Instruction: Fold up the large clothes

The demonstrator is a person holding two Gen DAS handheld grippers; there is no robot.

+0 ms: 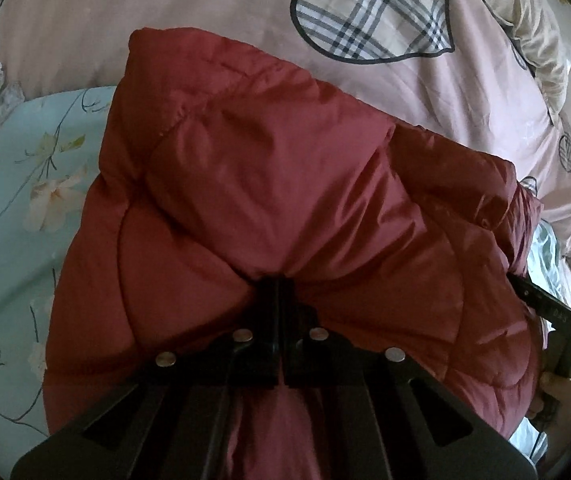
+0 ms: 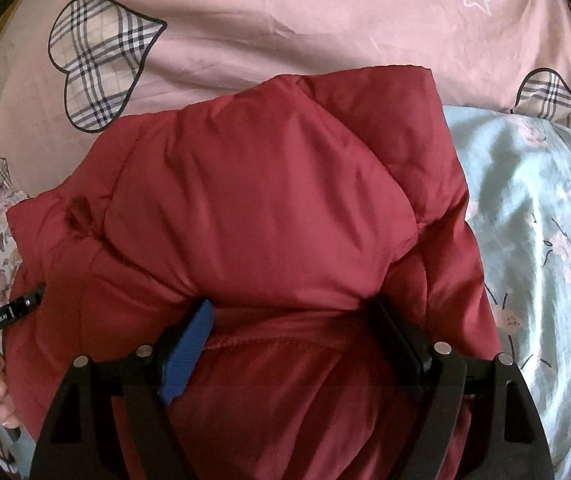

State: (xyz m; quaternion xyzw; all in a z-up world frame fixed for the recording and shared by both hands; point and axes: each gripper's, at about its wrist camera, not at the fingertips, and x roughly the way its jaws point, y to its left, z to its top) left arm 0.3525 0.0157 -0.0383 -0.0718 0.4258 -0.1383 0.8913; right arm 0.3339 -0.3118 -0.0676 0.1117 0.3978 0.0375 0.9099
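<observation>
A red padded jacket (image 1: 269, 184) lies folded in a thick bundle on the bed; it also fills the right wrist view (image 2: 277, 208). My left gripper (image 1: 278, 284) is shut on a pinch of the jacket's near edge. My right gripper (image 2: 291, 308) has its jaws wide apart, one blue pad (image 2: 189, 344) and one black pad (image 2: 397, 336) at either side of a bulge of the jacket, resting against the fabric. The right gripper shows at the far right of the left wrist view (image 1: 541, 300); the left one shows at the left edge of the right wrist view (image 2: 13, 312).
A pink quilt (image 2: 285, 20) with plaid hearts (image 2: 97, 64) lies behind the jacket. A pale blue floral sheet (image 1: 17, 184) (image 2: 533, 216) lies under and beside it. A crumpled beige cloth (image 1: 533, 28) sits at the far right.
</observation>
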